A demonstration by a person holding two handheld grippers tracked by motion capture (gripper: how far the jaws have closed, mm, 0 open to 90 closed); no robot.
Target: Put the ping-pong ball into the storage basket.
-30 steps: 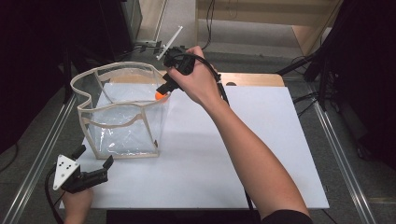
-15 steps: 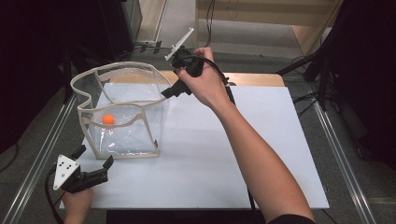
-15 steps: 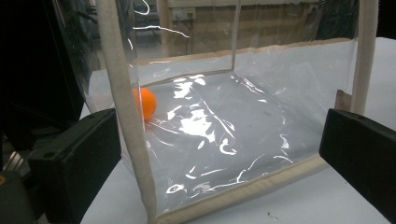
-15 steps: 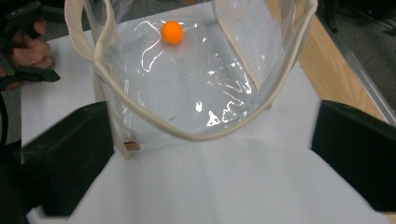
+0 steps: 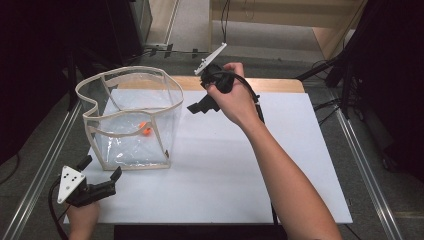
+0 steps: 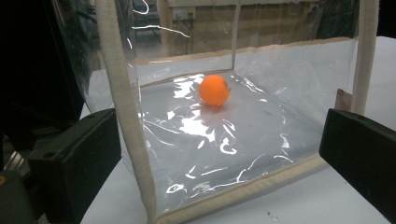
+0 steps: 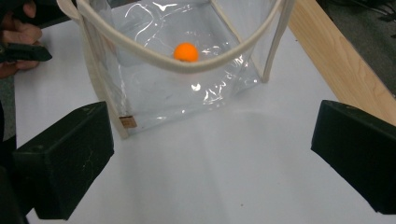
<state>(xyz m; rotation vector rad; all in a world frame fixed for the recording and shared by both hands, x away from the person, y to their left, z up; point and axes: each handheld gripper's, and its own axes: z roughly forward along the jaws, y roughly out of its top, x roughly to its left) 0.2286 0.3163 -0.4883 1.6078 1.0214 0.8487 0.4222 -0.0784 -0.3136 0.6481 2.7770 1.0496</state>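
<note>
Orange ball resting on the floor of a clear plastic bag with cream fabric trim, the bag standing upright with its mouth open on the left part of a white table top. In the high view the right gripper is held above the table just beside the bag's right wall, outside the bag and apart from the ball; its jaws have just been opening and now stand wide, with nothing between them. In the right gripper view the two black jaws rise at the lower corners, bare white table between them, while the ball lies farther off, inside the bag behind the curved cream rim and roughly midway between the lines of the jaws. The left gripper sits at the near left corner of the table, just in front of the bag's near bottom edge, jaws spread and gripping nothing. In the left gripper view the bag's near corner seam stands between the two jaws, close to the left one, and the ball lies beyond the clear wall, deep in the bag, well apart from both jaws. A wooden edge borders the table's far side.
</note>
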